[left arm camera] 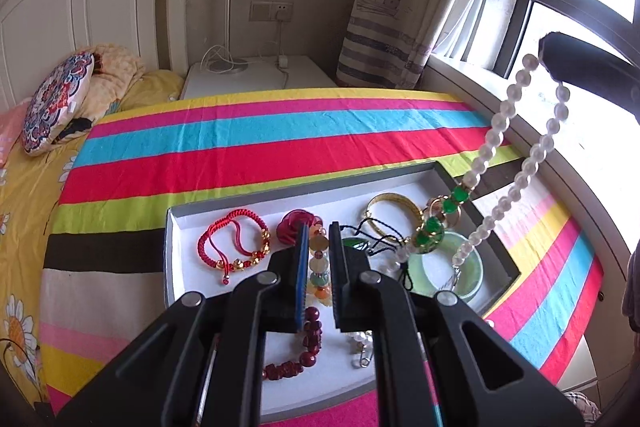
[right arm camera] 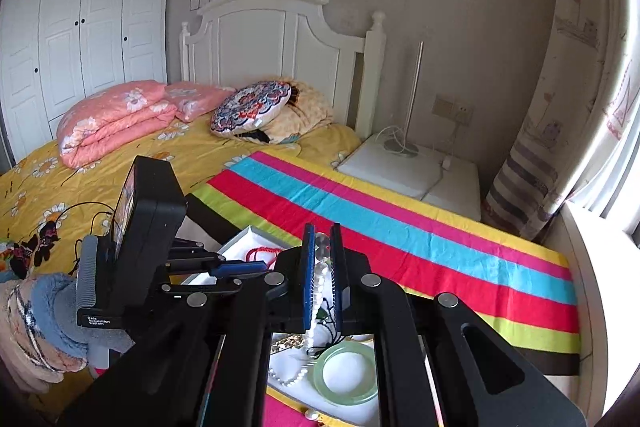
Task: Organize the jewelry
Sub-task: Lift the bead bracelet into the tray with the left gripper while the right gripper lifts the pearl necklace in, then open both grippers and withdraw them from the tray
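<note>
A white tray [left arm camera: 188,291] lies on the striped cloth and holds several pieces. Among them are a red string bracelet [left arm camera: 263,235], a gold bangle [left arm camera: 400,201], a jade bangle [left arm camera: 476,267] and a dark red bead bracelet [left arm camera: 312,339]. My right gripper [right arm camera: 321,239] is shut on a white pearl necklace [right arm camera: 316,303]. The necklace [left arm camera: 525,167] hangs from it over the tray's right side, with its green stones [left arm camera: 432,227] low above the jade bangle. My left gripper [left arm camera: 319,231] hovers narrowly open over a multicoloured bead bracelet [left arm camera: 320,259], which shows through the gap.
The striped cloth [left arm camera: 280,147] covers the table. A bed with a yellow sheet [right arm camera: 120,167] runs along its left. Behind the table are a white nightstand [left arm camera: 256,75] and a curtain [left arm camera: 400,7]. A windowsill [left arm camera: 460,75] borders the right. A fuzzy sleeve [right arm camera: 36,323] holds the left gripper.
</note>
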The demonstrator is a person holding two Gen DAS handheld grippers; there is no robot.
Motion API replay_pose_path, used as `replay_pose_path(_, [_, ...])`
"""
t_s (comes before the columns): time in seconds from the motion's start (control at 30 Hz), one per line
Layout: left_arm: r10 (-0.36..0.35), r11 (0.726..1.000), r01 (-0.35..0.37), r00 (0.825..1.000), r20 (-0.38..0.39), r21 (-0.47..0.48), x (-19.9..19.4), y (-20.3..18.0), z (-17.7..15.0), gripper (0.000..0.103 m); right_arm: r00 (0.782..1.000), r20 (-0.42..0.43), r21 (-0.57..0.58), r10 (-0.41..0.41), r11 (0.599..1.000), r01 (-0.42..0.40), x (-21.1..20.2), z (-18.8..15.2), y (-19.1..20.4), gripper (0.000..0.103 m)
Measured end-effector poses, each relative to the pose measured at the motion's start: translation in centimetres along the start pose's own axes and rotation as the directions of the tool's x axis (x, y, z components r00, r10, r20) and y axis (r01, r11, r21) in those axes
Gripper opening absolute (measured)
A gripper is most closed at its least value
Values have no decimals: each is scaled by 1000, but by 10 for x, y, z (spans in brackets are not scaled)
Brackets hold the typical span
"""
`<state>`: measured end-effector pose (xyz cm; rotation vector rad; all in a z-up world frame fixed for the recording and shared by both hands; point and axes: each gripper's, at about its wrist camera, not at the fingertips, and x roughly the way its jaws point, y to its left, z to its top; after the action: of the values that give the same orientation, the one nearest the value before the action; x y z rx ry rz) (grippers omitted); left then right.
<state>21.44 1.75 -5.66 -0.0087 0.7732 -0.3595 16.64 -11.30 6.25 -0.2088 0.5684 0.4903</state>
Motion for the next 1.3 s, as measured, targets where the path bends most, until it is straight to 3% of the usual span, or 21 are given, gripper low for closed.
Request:
replay_pose_path(0.27, [8, 995, -14, 998, -68, -94, 28, 37, -16, 13, 976, -207, 27, 66, 998, -62, 76, -49, 12, 7])
replay_pose_path(0.37, [6, 994, -13, 998, -62, -112, 28, 43, -20, 31, 964, -253, 58, 86, 996, -74, 94, -65, 10, 7])
replay_pose_path(0.43, [11, 992, -17, 999, -47, -128, 24, 46, -22, 55, 950, -283, 90, 136, 989, -115, 102, -73, 8, 8])
replay_pose_path(0.47, [11, 991, -17, 999, -39, -135, 22, 48, -22, 60, 944, -298, 97, 140, 989, -115, 103, -76, 7, 14])
replay_pose_path(0.53, [17, 989, -20, 1000, -23, -144, 15, 48, -23, 74, 938, -315, 107, 145, 987, -117, 101, -80, 6, 40])
replay_pose_path(0.57, [24, 989, -26, 1000, -16, -145, 12, 47, -23, 76, 939, -313, 107, 146, 987, -118, 98, -81, 3, 59])
replay_pose_path(0.73, [119, 988, -113, 991, 57, -101, -26, 36, -20, 91, 980, -184, 105, 72, 993, -53, 42, -64, -23, 62])
replay_pose_path(0.8, [165, 983, -153, 978, 127, -98, -50, 29, -24, 100, 993, -118, 117, 19, 993, -5, 12, -60, -37, 73])
replay_pose_path(0.9, [199, 979, -186, 963, 181, -84, -75, 17, -39, 101, 998, -52, 145, -30, 989, 37, -23, -66, -52, 85])
replay_pose_path(0.97, [208, 978, -198, 963, 173, -73, -79, 9, -53, 101, 998, -34, 187, -44, 981, 50, -39, -81, -60, 86])
replay_pose_path(1.1, [196, 980, -188, 969, 148, -64, -80, 1, -90, 101, 990, -121, 265, -69, 959, 99, -37, -126, -62, 86])
replay_pose_path(1.3, [122, 993, -121, 988, 96, -13, -70, -11, -124, 101, 967, -256, 249, 10, 967, 56, -17, -186, -32, 75])
